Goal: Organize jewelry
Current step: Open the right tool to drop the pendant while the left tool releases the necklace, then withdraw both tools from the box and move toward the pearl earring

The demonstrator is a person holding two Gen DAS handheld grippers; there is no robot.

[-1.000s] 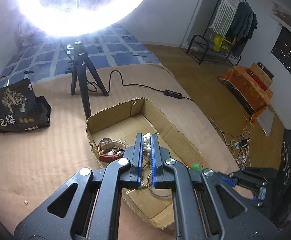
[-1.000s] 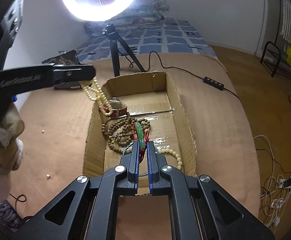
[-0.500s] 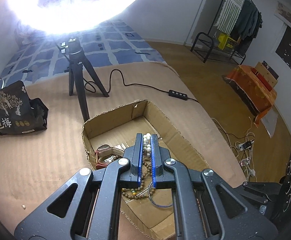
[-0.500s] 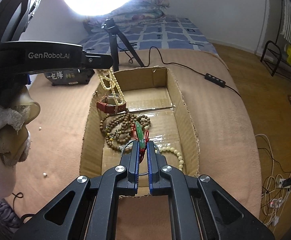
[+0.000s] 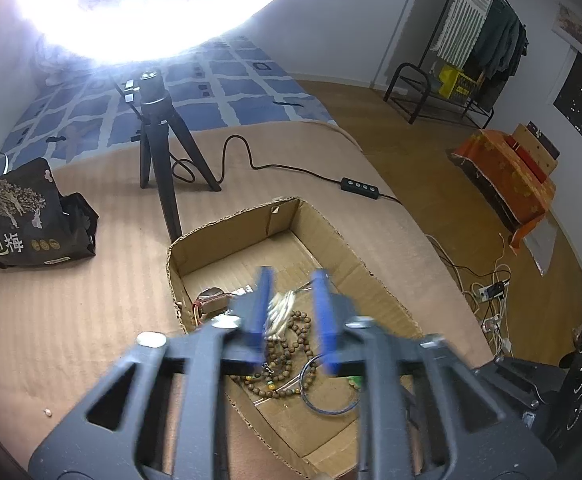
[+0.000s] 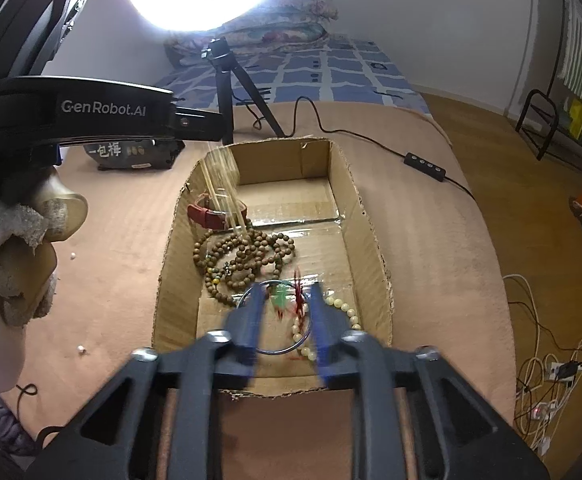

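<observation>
An open cardboard box lies on the tan bedspread. In it are a brown bead necklace, a red-strapped watch, a silver bangle and a pale bead bracelet. My left gripper hangs over the box's left side. Its jaws are opening, and a white bead necklace falls from them as a blurred streak. My right gripper is over the near end, jaws opening. A green and red pendant drops loose between them.
A ring light on a black tripod stands just behind the box, its cable and switch trailing right. A black printed bag sits left. The bed's edge falls off to the right, with floor cables below.
Both grippers have gone from shut to parted. The white bead necklace has slipped out of the left one and the green and red pendant out of the right, both falling into the box.
</observation>
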